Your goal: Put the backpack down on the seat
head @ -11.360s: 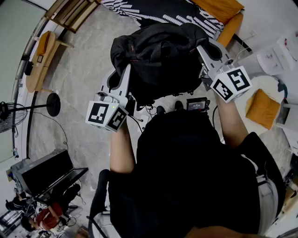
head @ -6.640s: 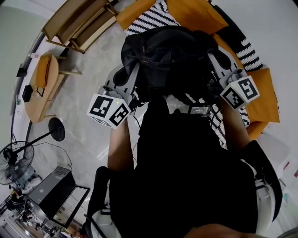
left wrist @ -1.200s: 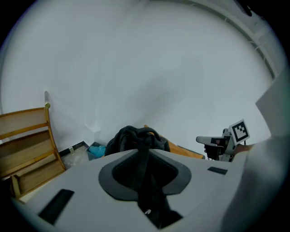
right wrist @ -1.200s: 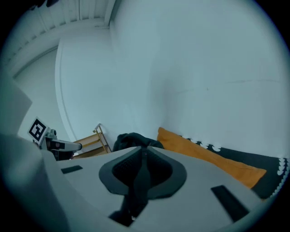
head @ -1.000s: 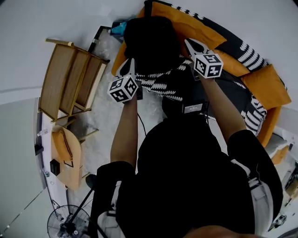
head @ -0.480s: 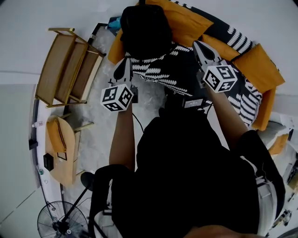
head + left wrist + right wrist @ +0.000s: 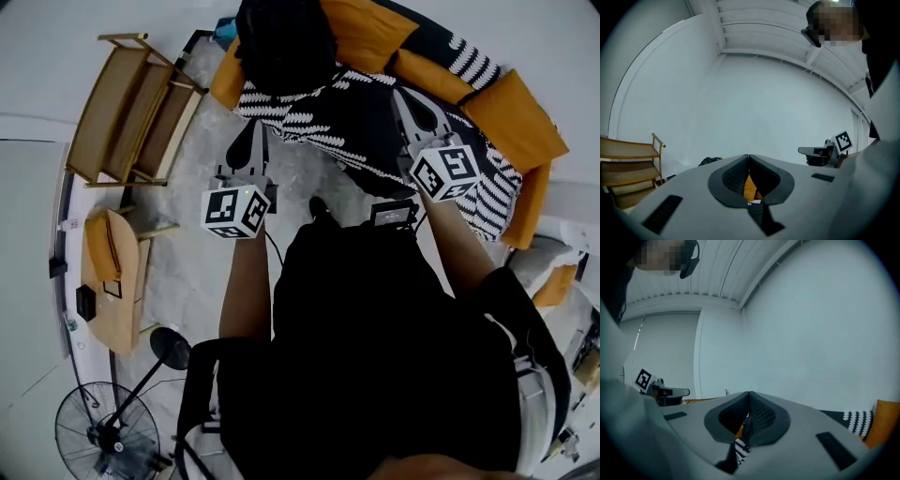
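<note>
Backpack [image 7: 281, 45] on sofa [image 7: 514, 120] — orientation unclear

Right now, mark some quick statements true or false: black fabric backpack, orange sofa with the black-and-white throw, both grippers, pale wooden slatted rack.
1. The black fabric backpack rests on the orange sofa with the black-and-white throw. True.
2. The left gripper is shut on a backpack strap. False: its jaws are together with nothing between them, clear of the backpack.
3. The right gripper has its jaws together and holds nothing. True.
4. In the head view, the pale wooden slatted rack stands to the right of the sofa. False: it stands to the sofa's left, on the floor.
</note>
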